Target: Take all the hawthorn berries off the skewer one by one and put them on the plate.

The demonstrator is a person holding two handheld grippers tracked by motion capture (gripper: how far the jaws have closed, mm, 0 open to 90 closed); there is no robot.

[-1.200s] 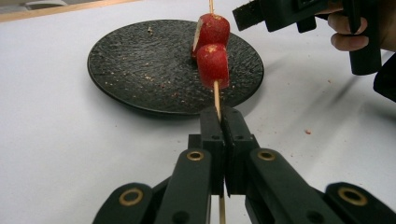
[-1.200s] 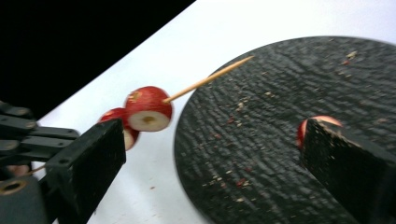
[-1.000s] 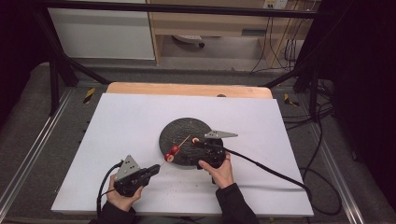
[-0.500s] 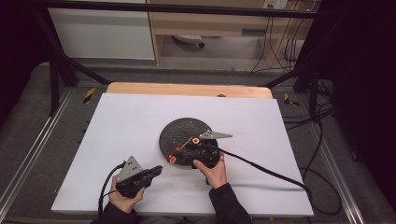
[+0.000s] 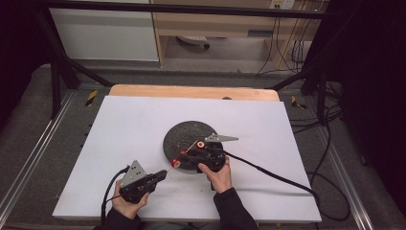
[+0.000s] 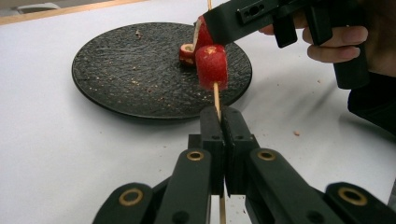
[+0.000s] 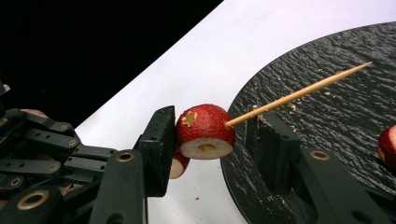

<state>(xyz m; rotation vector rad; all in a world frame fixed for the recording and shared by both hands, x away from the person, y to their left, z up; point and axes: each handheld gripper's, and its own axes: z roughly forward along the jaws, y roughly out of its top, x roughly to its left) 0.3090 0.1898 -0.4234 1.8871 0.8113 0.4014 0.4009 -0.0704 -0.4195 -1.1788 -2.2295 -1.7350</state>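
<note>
My left gripper (image 6: 220, 112) is shut on a thin wooden skewer (image 6: 216, 95), seen too in the high view (image 5: 163, 175). A red fruit piece (image 7: 205, 130) with a pale cut face is threaded on the skewer (image 7: 299, 93), just off the edge of the black plate (image 5: 191, 136). My right gripper (image 7: 215, 140) straddles that piece (image 6: 212, 65). Its jaws have just been closing: the left one touches the fruit and the right one stands a small gap away under the skewer. From above, the right gripper (image 5: 184, 158) reaches left over the plate's near rim.
A second red piece (image 6: 187, 49) lies on the plate (image 6: 140, 70), and another (image 7: 387, 144) sits at the right edge. Crumbs dot the plate and the white table (image 5: 119, 124). Cables trail from both grippers to the right and front.
The right gripper's jaws have drawn in around the fruit piece on the skewer. Both hands have kept their places.
</note>
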